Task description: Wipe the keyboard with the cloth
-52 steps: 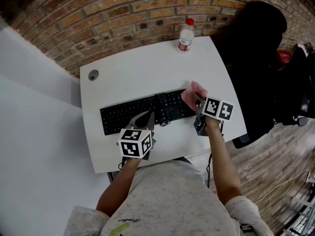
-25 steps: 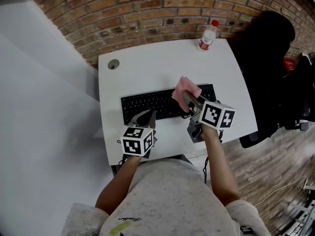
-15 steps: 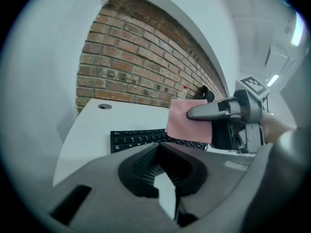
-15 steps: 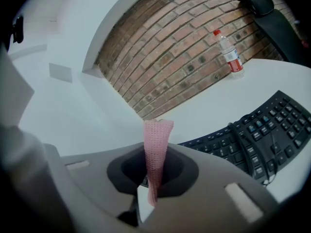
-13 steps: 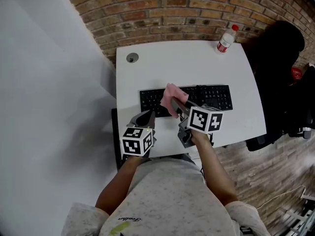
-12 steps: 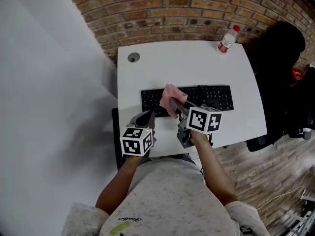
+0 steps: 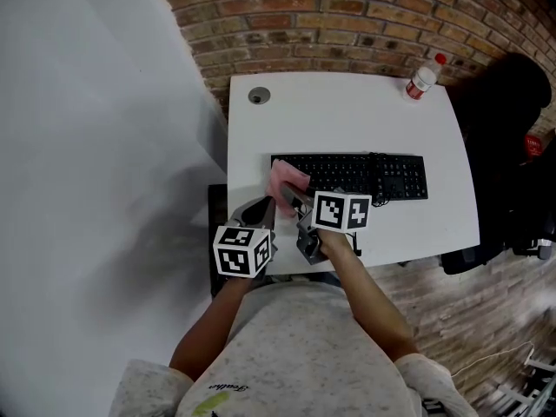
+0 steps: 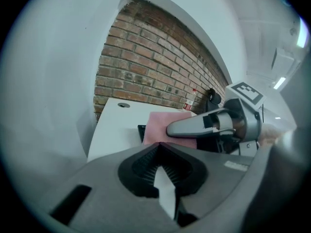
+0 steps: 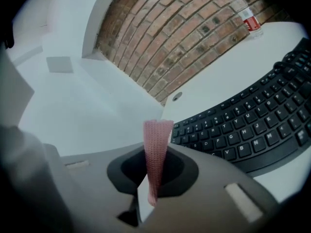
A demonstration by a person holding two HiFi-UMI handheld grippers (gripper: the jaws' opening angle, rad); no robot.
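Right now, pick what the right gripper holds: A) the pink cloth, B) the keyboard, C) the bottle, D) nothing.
A: in its own view the right gripper is shut on the cloth, a pink strip standing up out of it.

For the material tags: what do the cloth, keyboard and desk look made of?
The cloth looks like pink knit fabric, ribbed stitches visible, matte. The keyboard is likely black plastic, matte keys with white legends. The desk has a smooth white top, perhaps laminate.
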